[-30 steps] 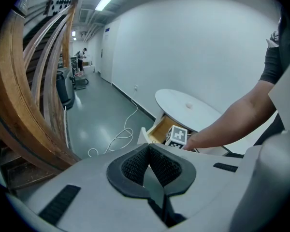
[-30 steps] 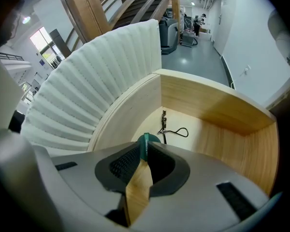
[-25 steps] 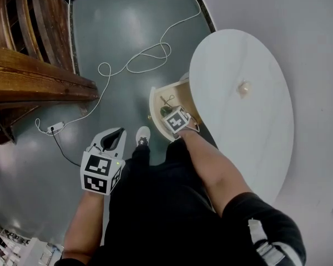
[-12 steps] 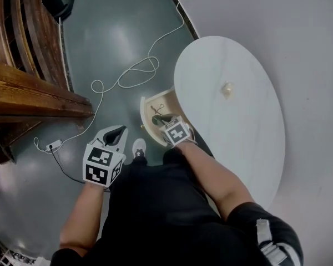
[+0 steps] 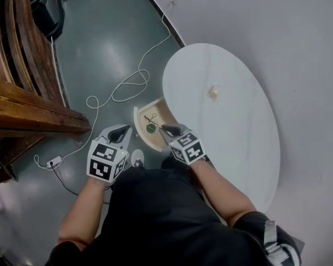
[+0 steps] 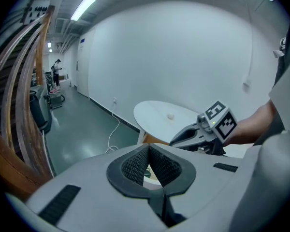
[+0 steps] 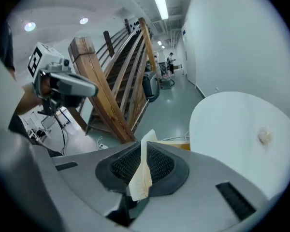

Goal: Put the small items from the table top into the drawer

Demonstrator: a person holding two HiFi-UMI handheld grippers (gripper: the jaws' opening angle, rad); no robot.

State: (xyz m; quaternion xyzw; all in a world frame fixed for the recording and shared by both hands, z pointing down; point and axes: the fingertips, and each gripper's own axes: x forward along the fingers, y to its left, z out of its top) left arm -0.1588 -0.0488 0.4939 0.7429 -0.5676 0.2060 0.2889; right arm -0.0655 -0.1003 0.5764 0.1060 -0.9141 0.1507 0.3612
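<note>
A white oval table (image 5: 238, 132) carries one small pale item (image 5: 212, 92), also seen as the pale item (image 7: 265, 136) in the right gripper view. The wooden drawer (image 5: 140, 133) stands pulled out at the table's left, with a green round item (image 5: 150, 128) and a thin dark thing inside. My right gripper (image 5: 162, 128) hovers above the drawer's near edge, shut on a cream slip of paper (image 7: 143, 170) that sticks out past the tips. My left gripper (image 5: 124, 129) hangs left of the drawer, its jaws (image 6: 148, 147) closed with nothing between them.
A white cable (image 5: 122, 86) loops over the green floor beyond the drawer, ending at an adapter (image 5: 54, 161). A wooden staircase (image 5: 22, 93) fills the left side. A white wall runs behind the table. The person's shoe (image 5: 137, 158) rests just below the drawer.
My right gripper has risen from inside the drawer to above its near edge, uncovering the green item. My left gripper lifted a little and moved closer to the drawer.
</note>
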